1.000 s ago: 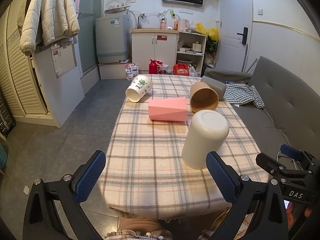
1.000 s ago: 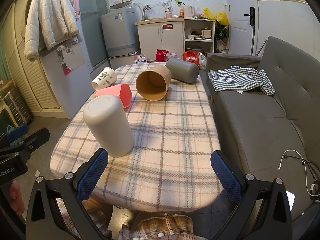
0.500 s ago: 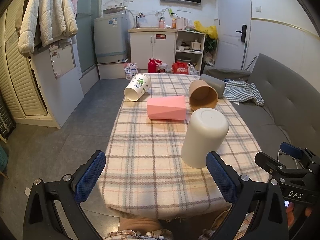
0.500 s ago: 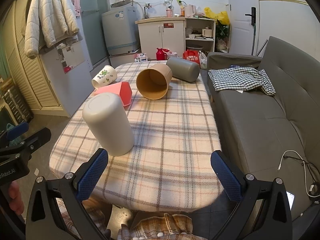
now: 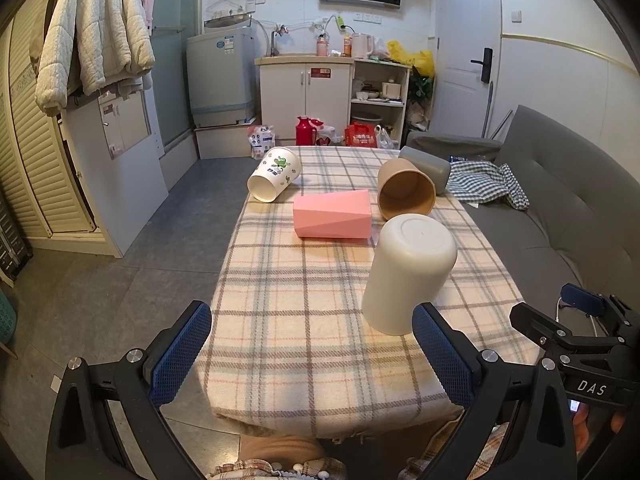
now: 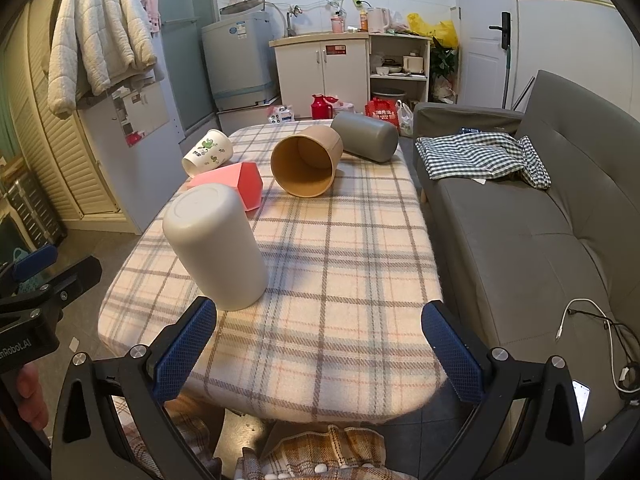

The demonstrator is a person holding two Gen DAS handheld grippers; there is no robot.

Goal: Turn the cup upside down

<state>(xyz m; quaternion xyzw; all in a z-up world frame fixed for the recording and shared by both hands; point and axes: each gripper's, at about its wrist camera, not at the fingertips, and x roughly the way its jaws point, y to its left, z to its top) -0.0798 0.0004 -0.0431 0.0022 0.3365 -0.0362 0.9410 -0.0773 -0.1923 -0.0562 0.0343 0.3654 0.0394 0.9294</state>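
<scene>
White cup is seen standing mouth-down on the plaid tablecloth, closed base up, long axis roughly vertical with fisheye lean; that one is judged already flipped; four cups are left on their sides further back: frog-print paper cup at the far left edge, mouth toward the camera; pink faceted cup mid-table, long axis running across the table; brown paper cup behind it, mouth facing the near end; grey cup at the far right, touching or just behind the brown one, cannot be told which. Left gripper is held off the near table edge, jaws spread wide, nothing between them; white cup sits just ahead of its right finger, apparently not touched. Right gripper is likewise wide and empty, near edge of the table; white cup lies ahead-left of its left finger. Key relation: next target is judged to be the pink or brown cup; both lie well ahead of the jaws, beyond the white cup; pink cup's axis is crosswise to the left gripper's approach, so the sidewall can be pinched across its width; brown cup lies more on the right gripper's line; the white cup must be cleared on reach.
</scene>
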